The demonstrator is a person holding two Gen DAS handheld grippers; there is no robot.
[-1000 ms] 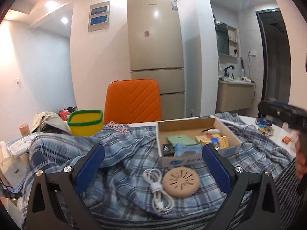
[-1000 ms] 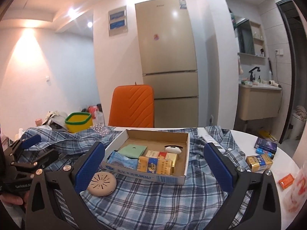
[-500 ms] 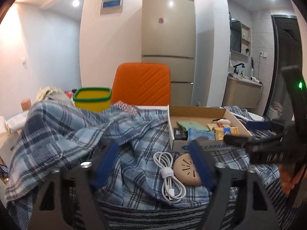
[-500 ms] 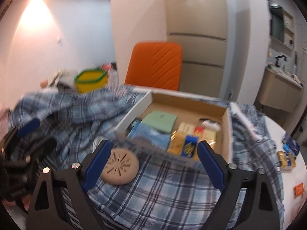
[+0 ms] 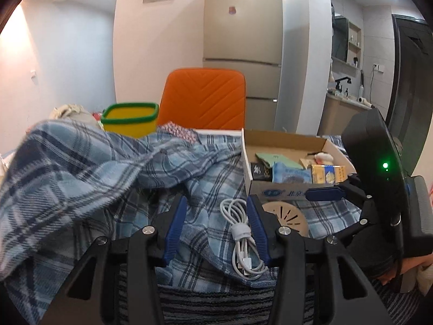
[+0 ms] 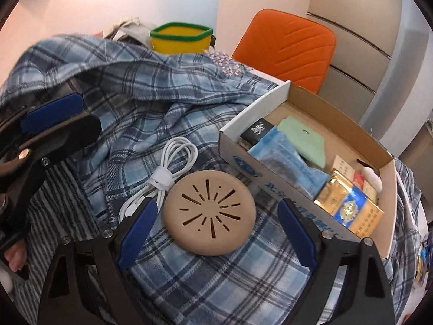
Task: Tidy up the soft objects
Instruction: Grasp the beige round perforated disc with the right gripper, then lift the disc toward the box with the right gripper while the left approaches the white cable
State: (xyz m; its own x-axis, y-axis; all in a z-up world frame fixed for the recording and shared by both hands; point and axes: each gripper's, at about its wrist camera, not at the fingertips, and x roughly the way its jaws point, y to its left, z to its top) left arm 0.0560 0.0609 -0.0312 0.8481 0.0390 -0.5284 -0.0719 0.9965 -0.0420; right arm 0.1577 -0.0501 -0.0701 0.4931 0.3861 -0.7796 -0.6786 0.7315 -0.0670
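plaid blue shirt (image 5: 81, 178) now bunches higher on your left than a second ago. your left gripper (image 5: 215, 228) has narrowed its fingers over a shirt fold, the white cable (image 5: 240, 233) just beside them, whether it grips cloth i cannot tell. your right gripper (image 6: 216, 233) has dropped, fingers wide around the tan disc (image 6: 209, 215), near the cardboard box (image 6: 281, 92)

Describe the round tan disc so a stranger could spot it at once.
Find the open cardboard box on the blue plaid shirt. The round tan disc lies before its near wall, beside a coiled white cable; only the disc has radiating slots.
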